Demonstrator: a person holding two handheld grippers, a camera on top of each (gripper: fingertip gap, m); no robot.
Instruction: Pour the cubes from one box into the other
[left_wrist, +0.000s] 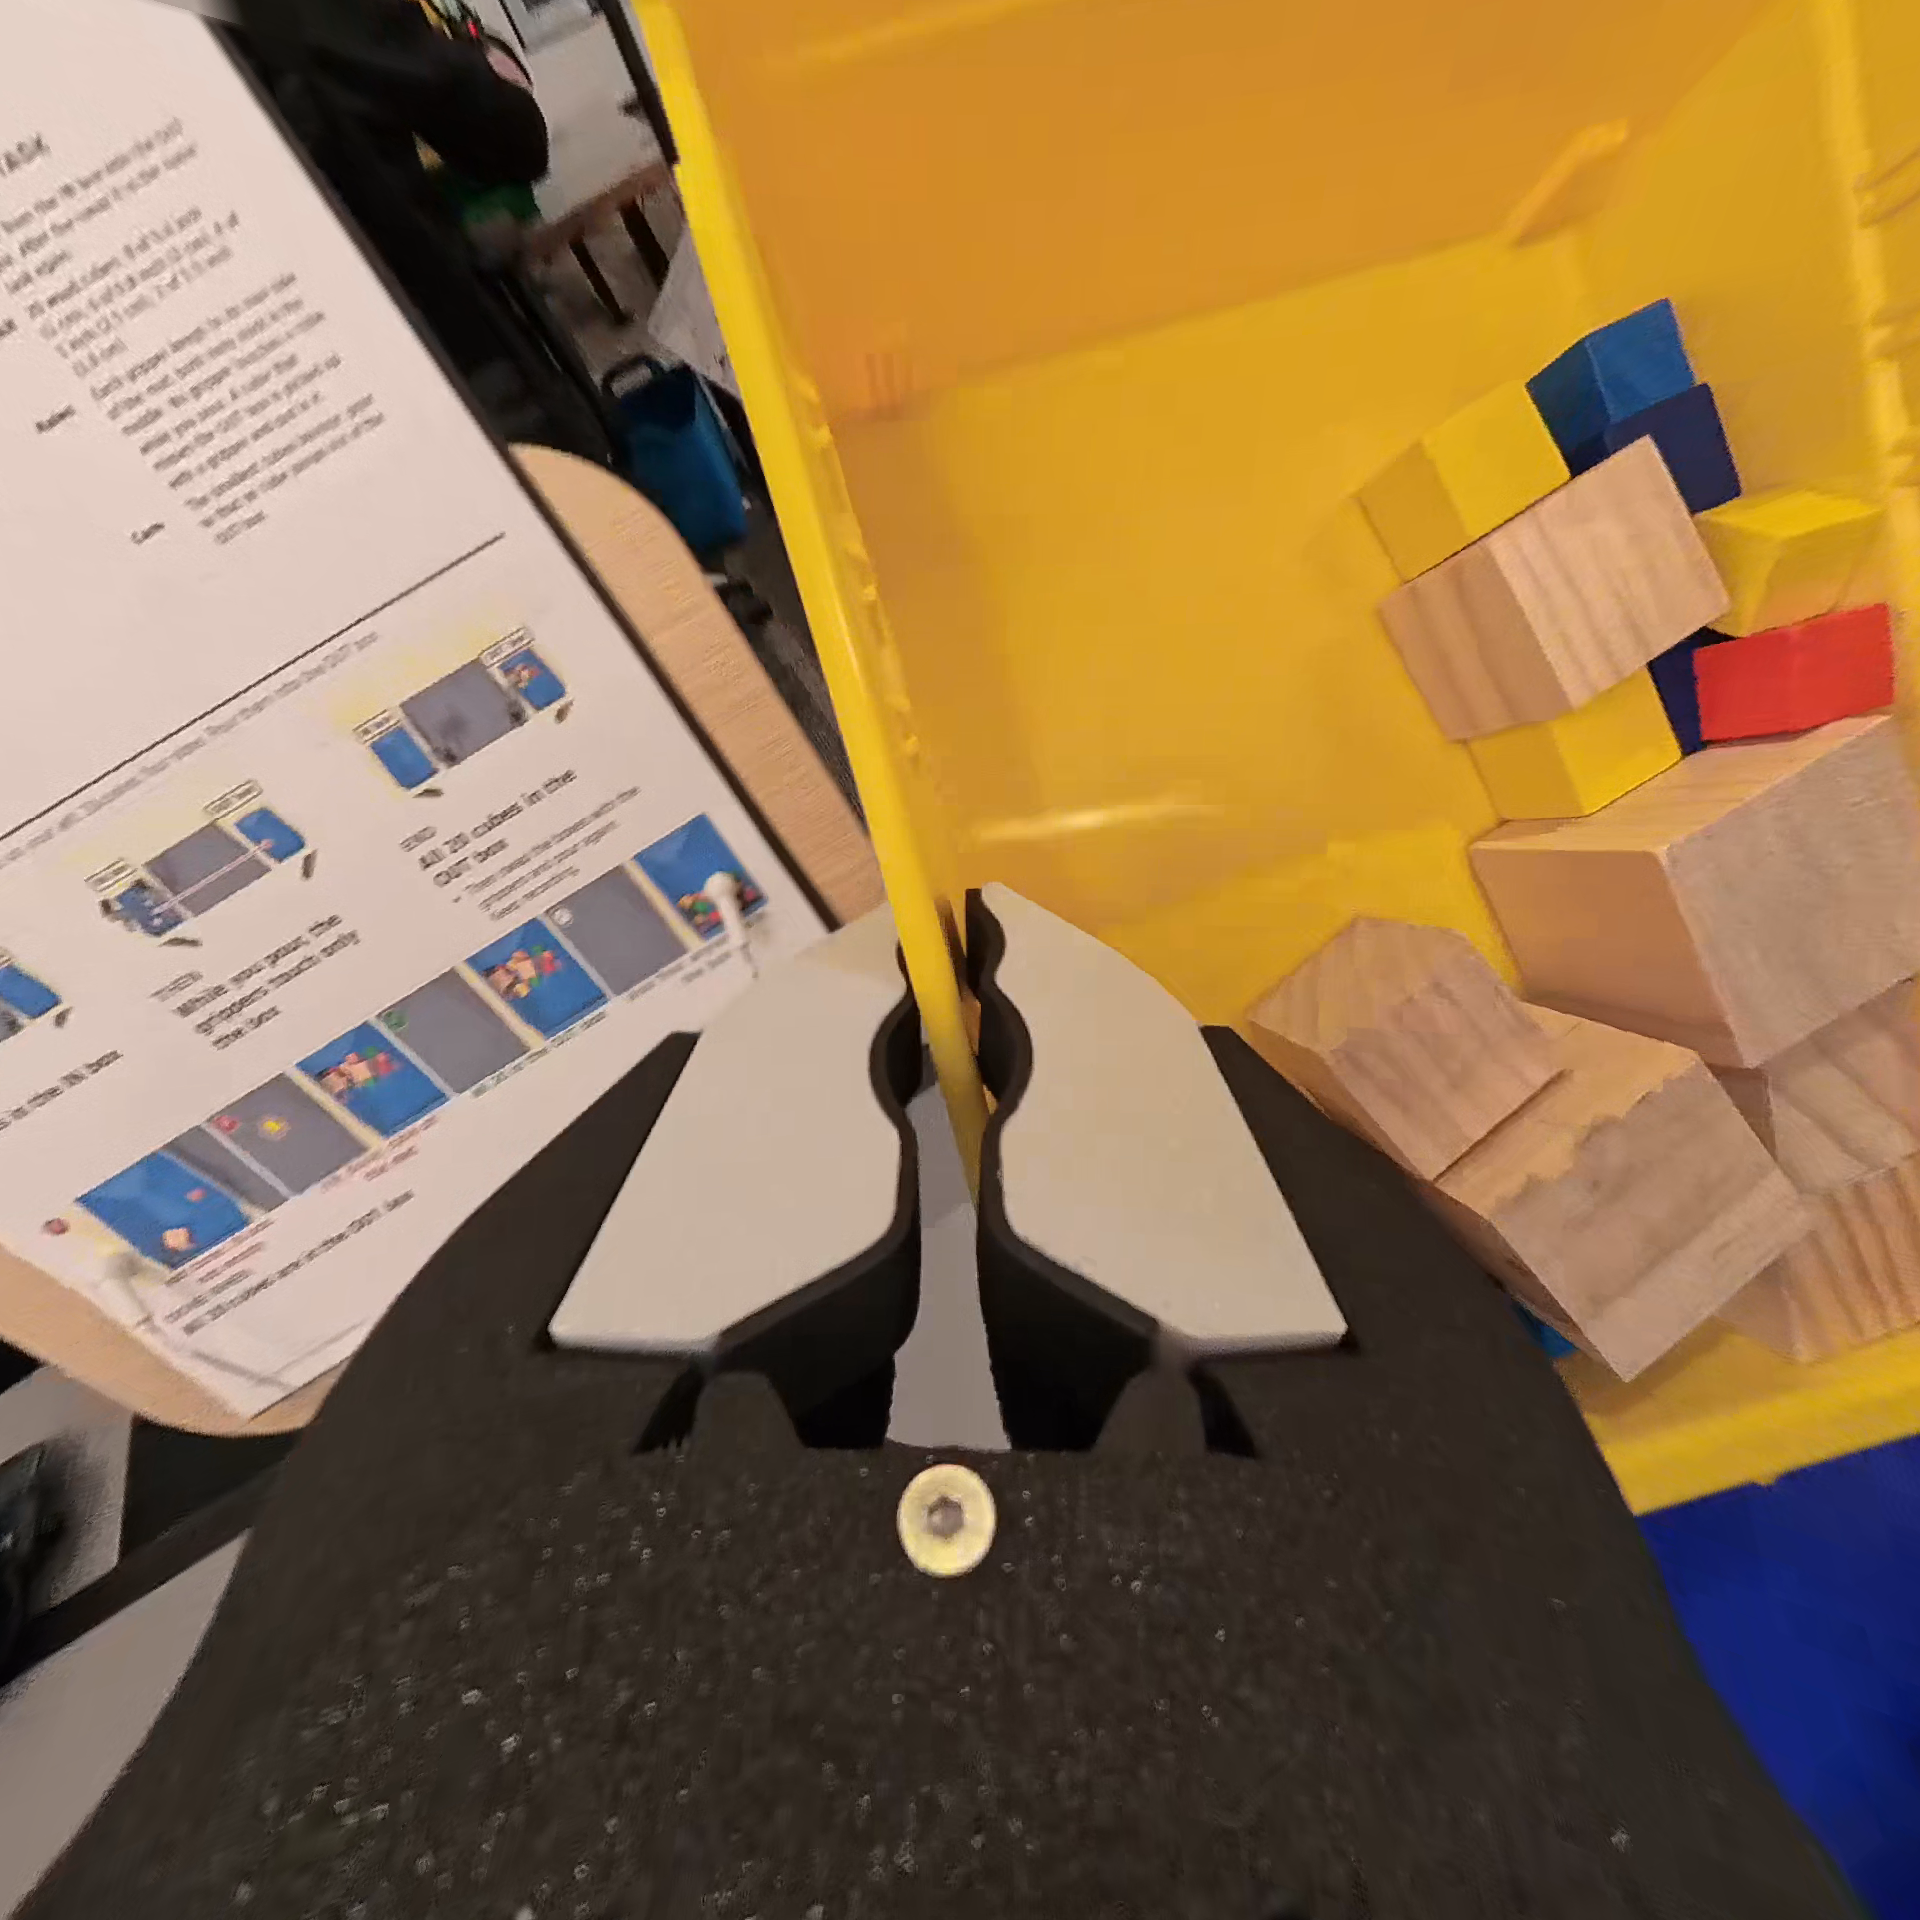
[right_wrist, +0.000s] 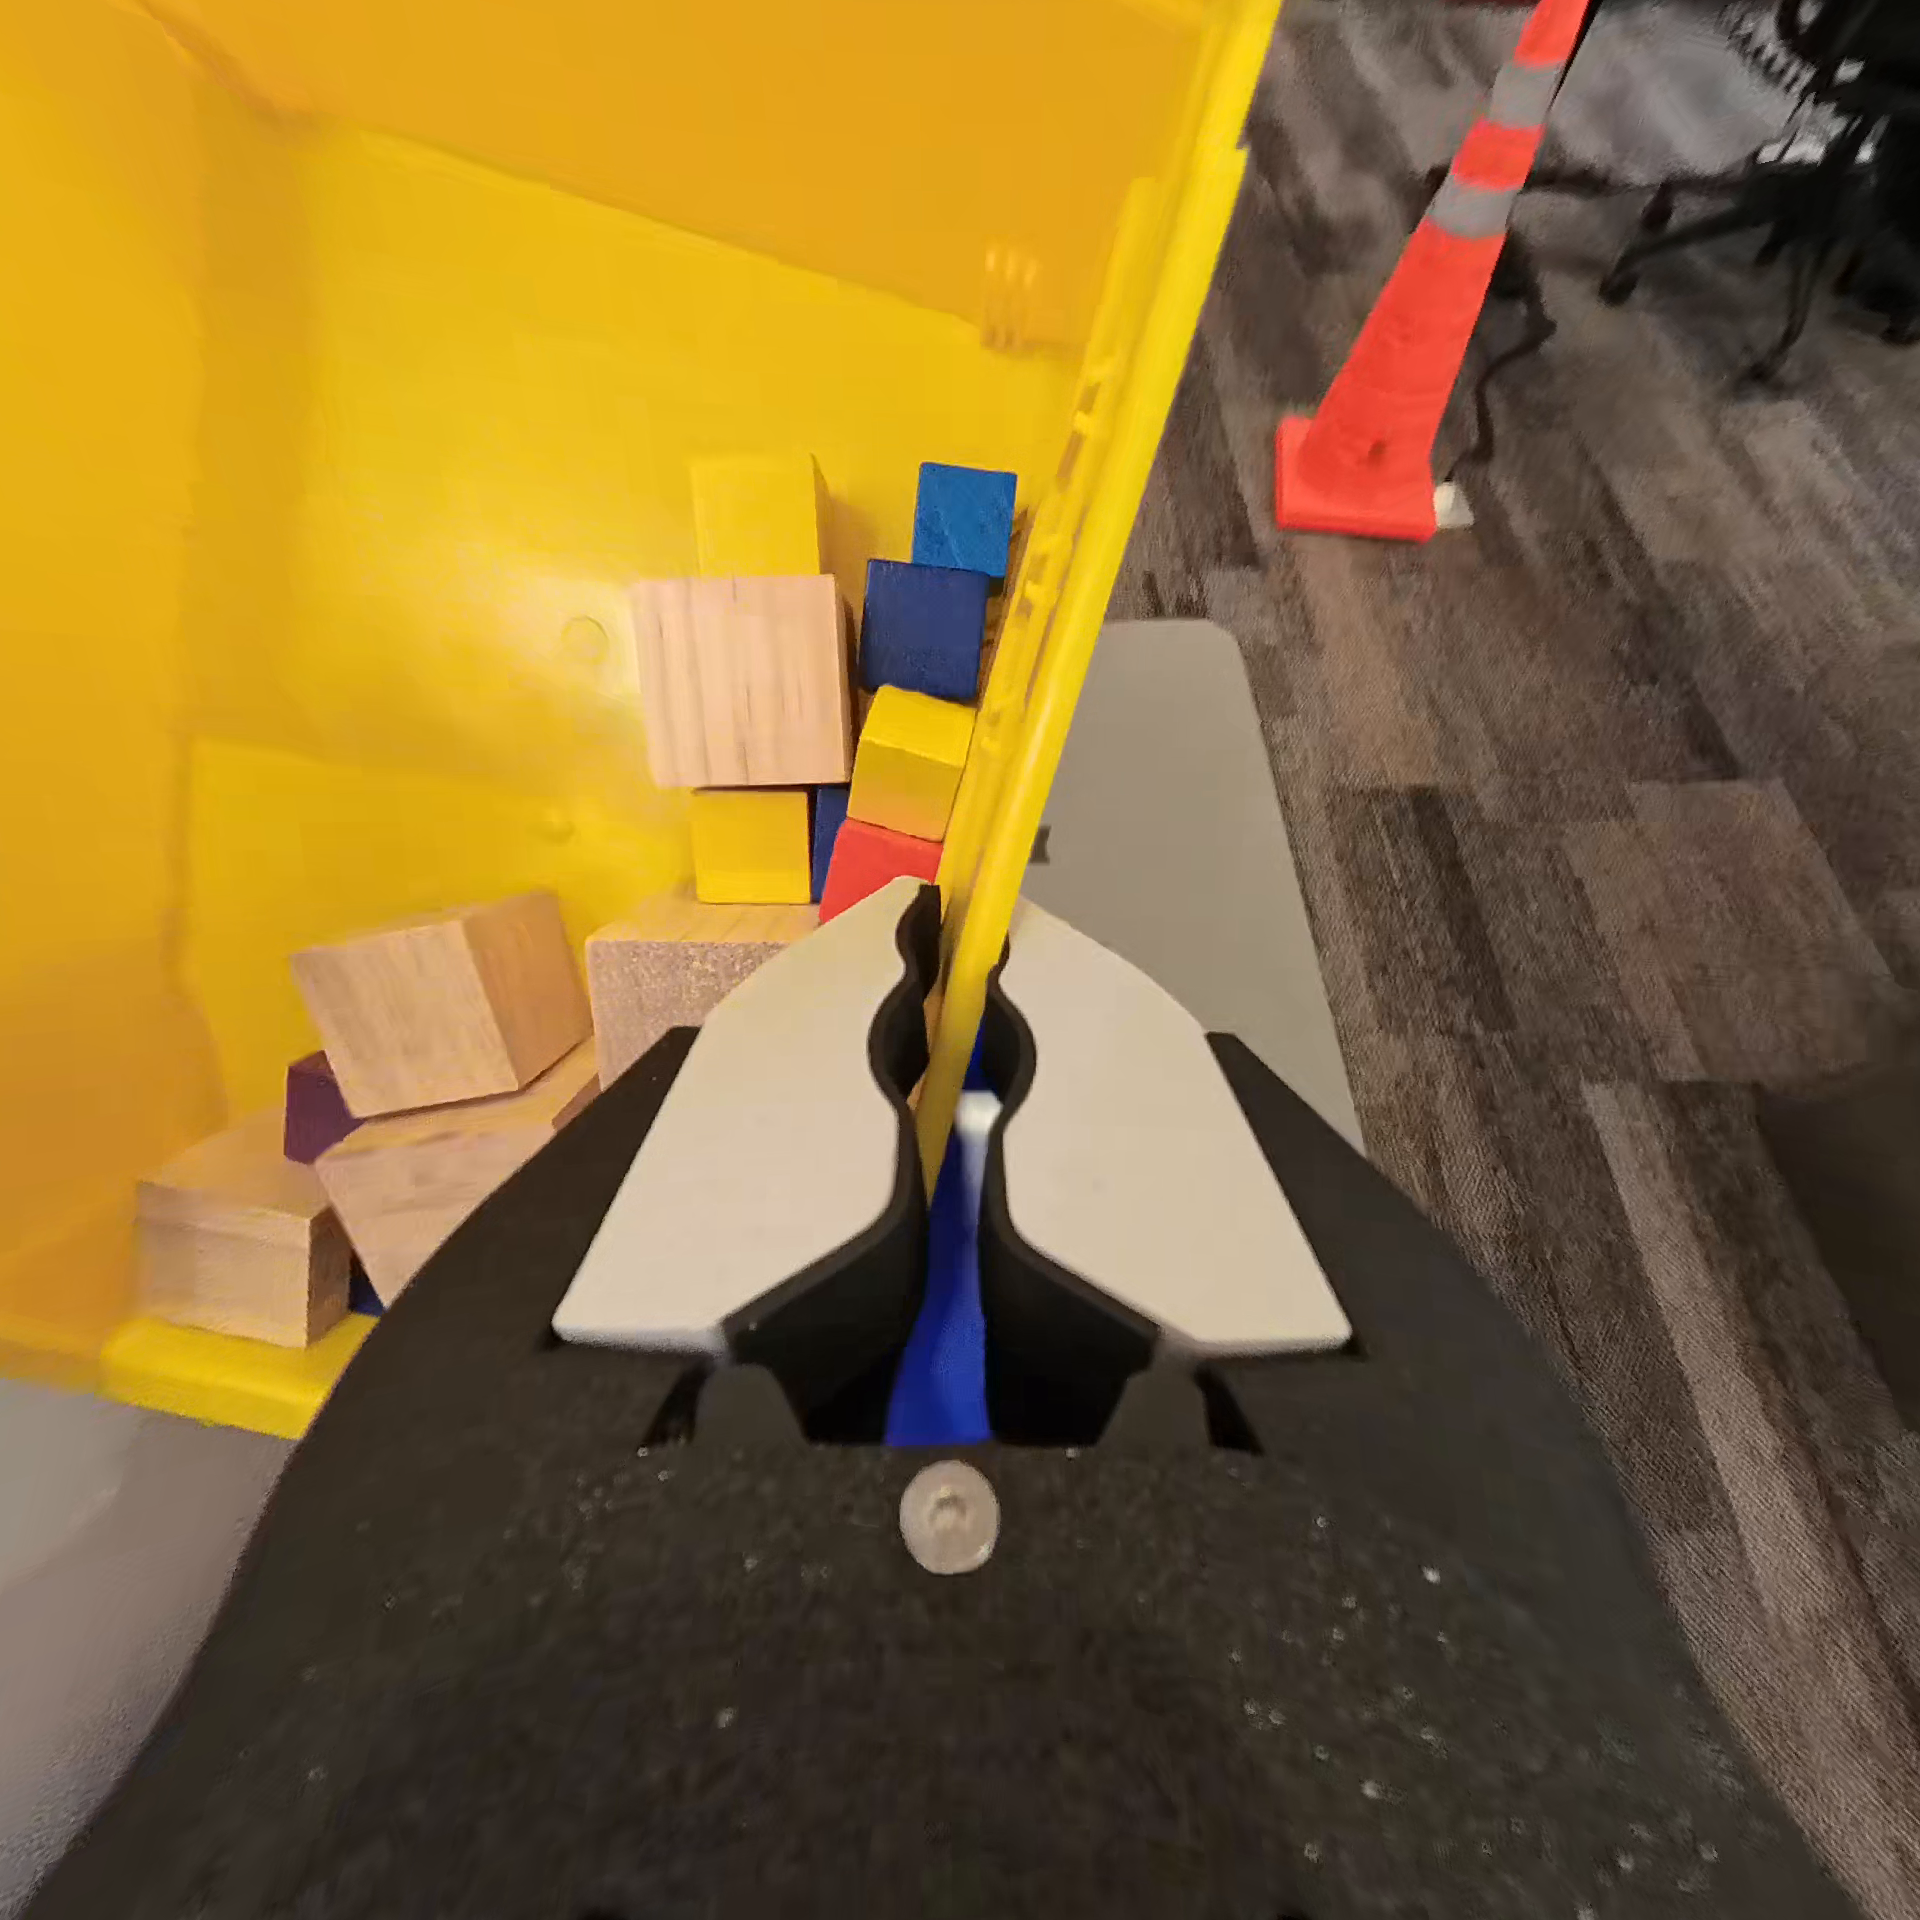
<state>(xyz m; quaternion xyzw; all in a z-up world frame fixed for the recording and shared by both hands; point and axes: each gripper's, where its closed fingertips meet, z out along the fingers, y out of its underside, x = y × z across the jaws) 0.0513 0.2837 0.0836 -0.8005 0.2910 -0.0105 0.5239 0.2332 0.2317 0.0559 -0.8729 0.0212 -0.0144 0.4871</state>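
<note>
A yellow box (left_wrist: 1143, 312) is held tilted by both grippers. My left gripper (left_wrist: 951, 935) is shut on the box's left wall edge. My right gripper (right_wrist: 961, 925) is shut on the box's right wall edge (right_wrist: 1101, 499). Several cubes, plain wood (left_wrist: 1558, 592), yellow, blue (left_wrist: 1616, 364) and red (left_wrist: 1792, 670), are piled against the lower side of the box. The right wrist view shows the same pile: wood cubes (right_wrist: 738, 675), blue (right_wrist: 966, 514), yellow, red and a purple one (right_wrist: 312, 1107). A blue box (left_wrist: 1808, 1621) shows just below the yellow box's rim.
A white printed instruction sheet (left_wrist: 260, 727) lies on a light wooden table (left_wrist: 707, 644) to the left. A grey mat (right_wrist: 1164, 790) lies under the box on the right. An orange traffic cone (right_wrist: 1423, 312) and a black chair base stand on the grey carpet.
</note>
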